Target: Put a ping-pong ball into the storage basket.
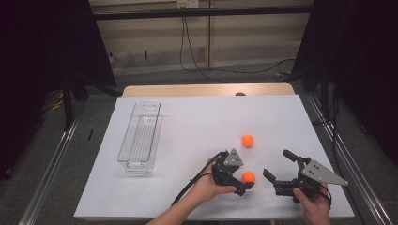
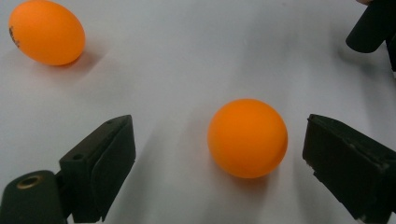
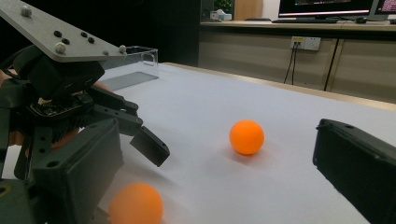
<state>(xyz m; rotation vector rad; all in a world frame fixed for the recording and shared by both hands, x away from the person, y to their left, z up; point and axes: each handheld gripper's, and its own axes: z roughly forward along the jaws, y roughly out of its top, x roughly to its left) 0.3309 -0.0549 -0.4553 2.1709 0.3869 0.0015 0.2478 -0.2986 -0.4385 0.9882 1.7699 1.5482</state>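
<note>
Counter (image 1: 197, 117): white sheet, wooden far edge
Room: dark curtains, grey floor
Balls: two, orange (image 1: 248, 177) (image 1: 247, 140)
Bin (image 1: 140, 137): one, clear
Left gripper (image 1: 241, 180): jaws spread around near ball
Right gripper (image 1: 278, 165): jaws spread

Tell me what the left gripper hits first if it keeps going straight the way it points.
Most likely the near orange ball, which already lies between the open jaws of the left gripper. The far orange ball sits off to the side of that line.

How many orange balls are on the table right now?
2. One small round orange ball sits between the open jaws of the left gripper; the other orange ball lies free, farther out on the white table. The clear plastic bin looks empty.
</note>
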